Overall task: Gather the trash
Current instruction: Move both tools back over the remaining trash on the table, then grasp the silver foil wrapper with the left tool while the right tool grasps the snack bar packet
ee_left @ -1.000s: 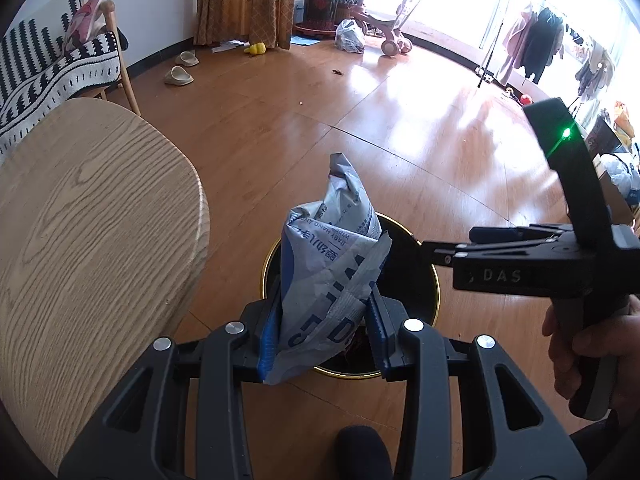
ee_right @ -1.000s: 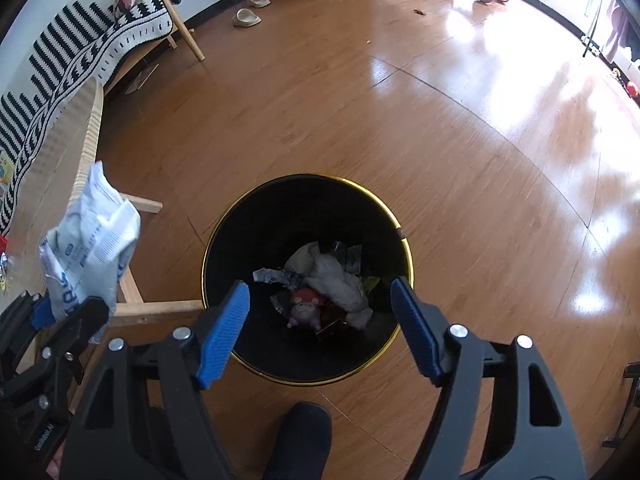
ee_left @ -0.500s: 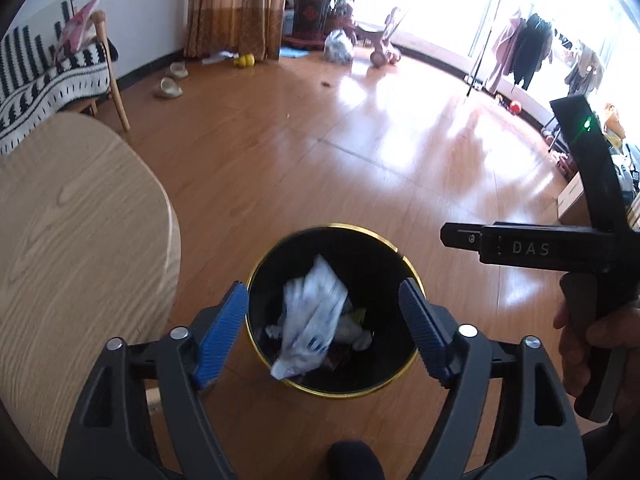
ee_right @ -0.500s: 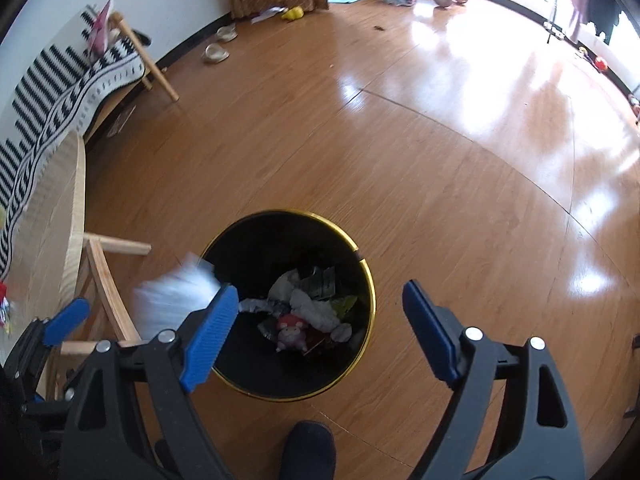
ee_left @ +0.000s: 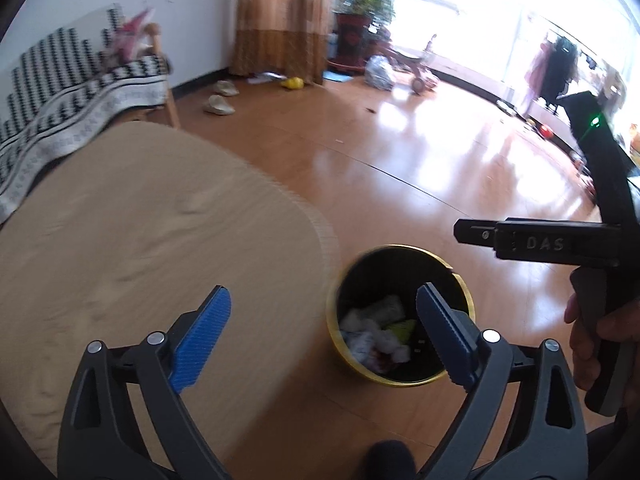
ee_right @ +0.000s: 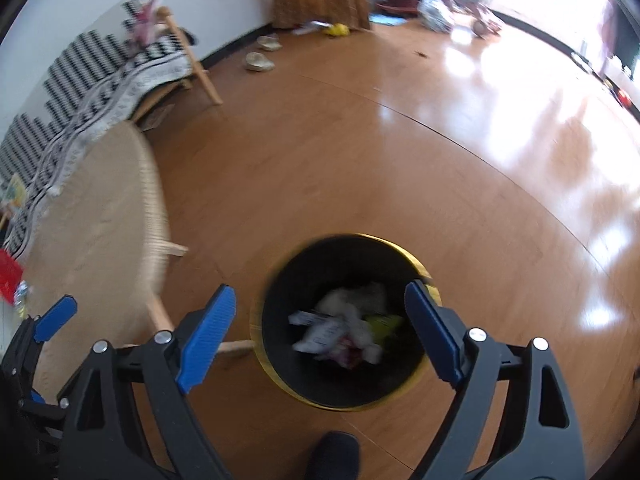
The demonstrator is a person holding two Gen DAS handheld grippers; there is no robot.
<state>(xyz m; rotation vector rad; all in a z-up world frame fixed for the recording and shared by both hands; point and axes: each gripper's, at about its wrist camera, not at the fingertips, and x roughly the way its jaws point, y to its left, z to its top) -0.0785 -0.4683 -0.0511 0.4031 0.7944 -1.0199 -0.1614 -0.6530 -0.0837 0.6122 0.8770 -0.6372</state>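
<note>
Dropped white-blue wrapper (ee_left: 362,342) now in black gold-rimmed round bin (ee_left: 460,280); L gripper (ee_left: 324,332), R gripper (ee_right: 320,330) jaws apart, empty.

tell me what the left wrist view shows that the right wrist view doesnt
Only the left wrist view shows the right claw's black body from the side, marked DAS, with the hand holding its handle, and clothes hanging by the bright window.

Only the right wrist view shows a red item at the far left on the wooden table, and the left claw at the lower left edge.

Both show the black gold-rimmed bin holding crumpled trash, the table beside it, slippers on the floor, and the striped blanket.
</note>
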